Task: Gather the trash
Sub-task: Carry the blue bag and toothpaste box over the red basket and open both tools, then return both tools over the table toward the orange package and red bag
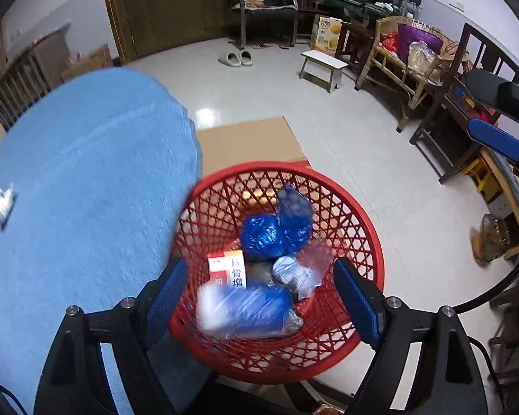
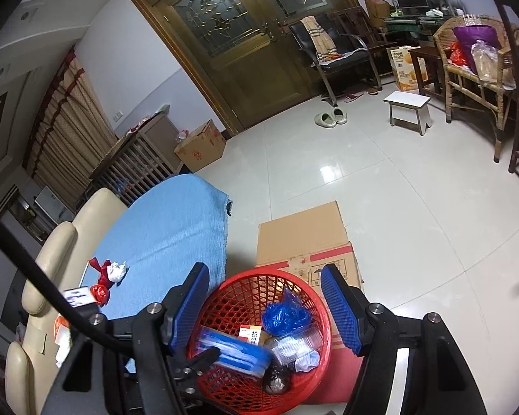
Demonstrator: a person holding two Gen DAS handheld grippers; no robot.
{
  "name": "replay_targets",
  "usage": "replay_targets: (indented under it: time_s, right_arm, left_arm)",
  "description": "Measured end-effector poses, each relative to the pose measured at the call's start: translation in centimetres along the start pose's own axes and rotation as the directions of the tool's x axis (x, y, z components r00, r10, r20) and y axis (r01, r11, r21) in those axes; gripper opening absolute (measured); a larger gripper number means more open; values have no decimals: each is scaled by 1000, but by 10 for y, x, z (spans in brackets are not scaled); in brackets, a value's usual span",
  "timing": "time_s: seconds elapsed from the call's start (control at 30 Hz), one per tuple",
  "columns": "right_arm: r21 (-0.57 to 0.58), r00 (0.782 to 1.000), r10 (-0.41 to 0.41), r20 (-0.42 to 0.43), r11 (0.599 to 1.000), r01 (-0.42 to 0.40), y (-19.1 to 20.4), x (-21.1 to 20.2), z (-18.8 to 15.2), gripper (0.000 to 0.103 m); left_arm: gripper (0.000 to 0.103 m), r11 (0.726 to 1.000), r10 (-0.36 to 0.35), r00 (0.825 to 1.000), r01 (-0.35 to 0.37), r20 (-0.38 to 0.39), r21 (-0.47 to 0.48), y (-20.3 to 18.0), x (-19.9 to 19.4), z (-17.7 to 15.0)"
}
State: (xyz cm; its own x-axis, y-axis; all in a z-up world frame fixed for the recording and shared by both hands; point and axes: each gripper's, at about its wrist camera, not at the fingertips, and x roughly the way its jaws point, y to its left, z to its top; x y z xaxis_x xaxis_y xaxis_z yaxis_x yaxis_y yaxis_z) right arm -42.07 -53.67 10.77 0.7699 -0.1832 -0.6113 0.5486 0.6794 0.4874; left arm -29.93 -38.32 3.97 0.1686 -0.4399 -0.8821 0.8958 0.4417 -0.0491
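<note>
the left tool [image 1: 261, 297] hangs over the red basket [image 1: 373, 242] with its jaws wide and nothing pressed between them; a blue and white packet [image 1: 245, 307], blurred in this view, lies inside the basket just under the jaws, and i cannot tell for sure if it already rests or is in the air. the right tool [image 2: 266, 307] is also above the basket, its jaws half apart and empty. the basket stands beside the edge of the desk, which is covered by a blue cloth [image 1: 86, 173], and partly on a flat cardboard box [image 2: 304, 235]. it already holds a blue plastic bag [image 1: 263, 237], a small white and red box [image 1: 226, 269] and a clear crumpled container [image 1: 297, 271]. trash that is not yet collected lies on the cloth, well apart from the basket: a red and white wrapper [image 2: 110, 271] and a small red piece [image 2: 99, 293] near it. i think the main risk is the basket itself: it looks light and sits at the border of the cardboard, so a tool that goes low could push the rim and tip it or slide it away. the two tools are near each other, so they may collide when one goes back to the desk. the wrappers look thin and flat, so the pads may close on the cloth together with them and drag it.
</note>
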Motion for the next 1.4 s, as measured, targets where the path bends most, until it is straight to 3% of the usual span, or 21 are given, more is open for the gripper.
replay_targets:
  time_s: [0.17, 0.43, 0.57, 0.87, 1.0, 1.17, 1.23, 1.33, 1.4]
  right_arm:
    - [-10, 1000, 3, -3, 1000, -3, 7, 2, 1, 71]
    - [-68, 999, 23, -23, 997, -25, 37, 9, -1, 71]
    - [-97, 998, 33, -48, 995, -37, 54, 18, -5, 71]
    - [-189, 990, 64, -123, 978, -87, 106, 44, -24, 71]
    - [-227, 984, 74, -164, 968, -110, 129, 57, -36, 71]
    - [-274, 973, 91, -214, 950, -149, 161, 73, -52, 71]
    - [-286, 969, 96, -228, 945, -161, 169, 77, -56, 71]
    - [-306, 963, 98, -251, 936, -175, 183, 85, -62, 71]
    - [-313, 960, 98, -262, 932, -181, 188, 88, -64, 71]
  left_arm:
    - [86, 1000, -9, 999, 10, 37, -24, 10, -14, -2]
    - [86, 992, 37, 994, -24, 104, -124, 50, -37, -6]
    - [86, 983, 88, 990, -68, 114, -170, 75, -45, -14]
    - [86, 952, 124, 982, -76, 145, -295, 131, -66, -44]
    - [86, 917, 163, 973, -88, 164, -390, 168, -79, -66]
    - [86, 853, 242, 957, -129, 163, -505, 224, -93, -89]
    - [86, 817, 280, 947, -148, 159, -557, 250, -98, -98]
    - [86, 733, 343, 928, -169, 143, -659, 301, -105, -109]
    - [86, 698, 372, 919, -183, 133, -692, 326, -106, -113]
